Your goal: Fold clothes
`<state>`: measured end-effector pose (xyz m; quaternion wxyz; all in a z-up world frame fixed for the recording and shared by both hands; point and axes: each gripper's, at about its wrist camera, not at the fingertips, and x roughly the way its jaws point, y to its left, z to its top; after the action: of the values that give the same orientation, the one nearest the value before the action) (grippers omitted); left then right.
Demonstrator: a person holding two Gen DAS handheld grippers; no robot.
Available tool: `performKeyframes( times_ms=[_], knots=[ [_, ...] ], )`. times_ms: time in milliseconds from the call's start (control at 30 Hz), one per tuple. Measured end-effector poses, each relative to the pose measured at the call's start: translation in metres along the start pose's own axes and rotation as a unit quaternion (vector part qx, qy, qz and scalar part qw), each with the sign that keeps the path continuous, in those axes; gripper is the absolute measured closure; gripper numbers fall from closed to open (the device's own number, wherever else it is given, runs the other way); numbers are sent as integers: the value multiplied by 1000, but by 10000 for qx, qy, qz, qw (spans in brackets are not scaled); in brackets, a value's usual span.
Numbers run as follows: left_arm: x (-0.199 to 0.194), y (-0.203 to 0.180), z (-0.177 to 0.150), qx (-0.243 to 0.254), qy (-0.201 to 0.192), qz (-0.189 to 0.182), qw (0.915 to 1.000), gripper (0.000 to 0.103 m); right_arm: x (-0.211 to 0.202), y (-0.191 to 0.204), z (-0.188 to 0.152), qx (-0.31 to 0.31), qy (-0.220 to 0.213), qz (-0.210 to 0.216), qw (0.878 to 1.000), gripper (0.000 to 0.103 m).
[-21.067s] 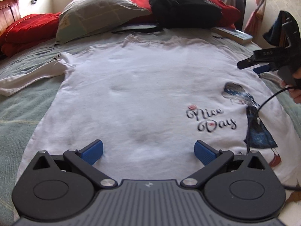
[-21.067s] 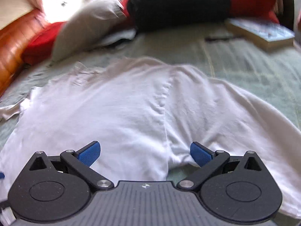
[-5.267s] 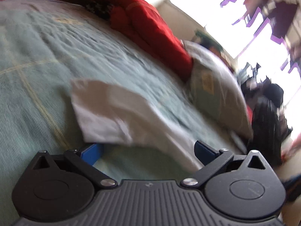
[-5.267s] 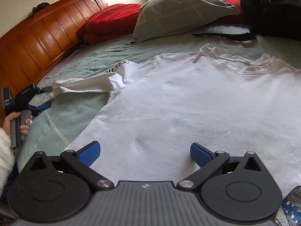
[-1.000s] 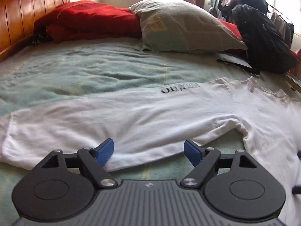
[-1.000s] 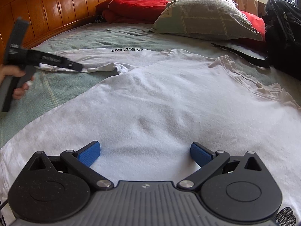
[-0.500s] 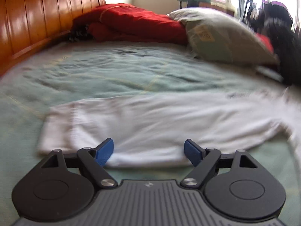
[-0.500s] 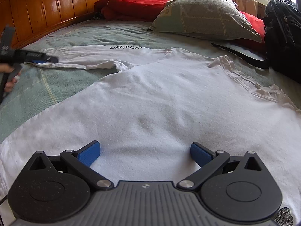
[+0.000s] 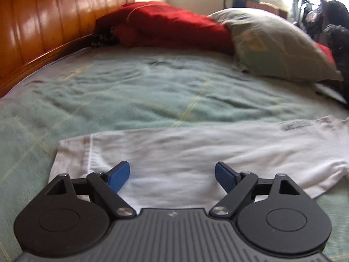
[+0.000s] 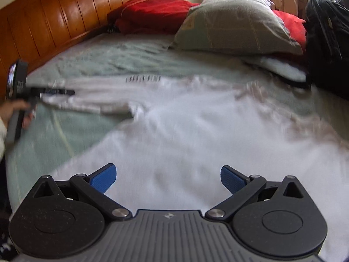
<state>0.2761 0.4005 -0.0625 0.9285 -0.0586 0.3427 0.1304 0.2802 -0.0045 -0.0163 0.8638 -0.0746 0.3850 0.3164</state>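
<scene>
Two sets of blue pads spread wide, gripping nothing: left gripper [image 9: 172, 175] low over the cuff end of the sleeve [image 9: 174, 150], right gripper [image 10: 168, 179] low over the body of the white long-sleeved shirt [image 10: 196, 135]. Spread flat on the green bedspread [image 9: 141, 91], collar toward the grey-green pillow [image 10: 235, 21] and red bedding [image 10: 152, 13]. Long axis of the body from the right gripper out toward that pillow; long axis of the sleeve crosswise, cuff toward the wooden bed frame [image 10: 54, 21], printed lettering [image 10: 142, 79] near the shoulder. Probably the sleeve fold in hand, or a smoothing of it; hard to settle from blurred views. For a clean fold: pinch both layers just inside the cuff hem, lift little, carry straight along the sleeve's own line across the chest, with the body pinned by the right gripper against dragging
</scene>
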Motion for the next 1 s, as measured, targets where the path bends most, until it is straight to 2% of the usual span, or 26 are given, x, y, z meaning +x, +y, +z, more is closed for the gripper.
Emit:
performKeyframes(
  times_ms=[67, 167, 200, 267, 333, 400, 433, 500, 600, 667, 767, 900, 1000],
  knots=[
    [-8, -5, 1, 108, -197, -204, 9995, 15, 3, -3, 21, 15, -60, 83, 9999, 0],
    [-3, -11, 2, 354, -67, 3, 9994, 15, 39, 1, 61, -210, -52, 127, 9997, 0],
    [2, -7, 1, 285, 51, 4, 9996, 15, 54, 1, 72, -263, -39, 48, 9996, 0],
    [11, 1, -5, 108, 222, 18, 9997, 15, 92, 0, 87, -315, 76, -385, 9987, 0],
    [10, 6, -9, 80, 122, -49, 9999, 13, 129, -5, 94, -245, 361, -707, 9965, 0],
    [9, 9, -11, 60, 48, -63, 10000, 13, 165, -11, 96, -122, 739, -748, 9944, 0],
    [10, 9, -11, 60, 35, -32, 10000, 13, 177, -13, 96, -75, 749, -741, 9944, 0],
    [10, 10, -10, 31, 10, 9, 10000, 13, 189, -15, 100, -25, 507, -746, 9959, 0],
    [7, 10, -7, -53, -31, 32, 10000, 13, 190, -18, 110, 13, 563, -763, 9955, 0],
    [-5, 9, -7, -119, -96, -10, 9999, 13, 172, -15, 110, -101, 594, -748, 9954, 0],
    [-21, 3, -9, 46, -192, -256, 9995, 13, 139, -5, 98, -438, 648, -559, 9954, 0],
    [-30, -5, -9, 212, -229, -334, 9990, 13, 141, 14, 80, -633, 908, -415, 9930, 0],
    [-32, -7, -8, 105, -211, -424, 9988, 13, 142, 28, 67, -778, 1103, -307, 9904, 0]
  ],
)
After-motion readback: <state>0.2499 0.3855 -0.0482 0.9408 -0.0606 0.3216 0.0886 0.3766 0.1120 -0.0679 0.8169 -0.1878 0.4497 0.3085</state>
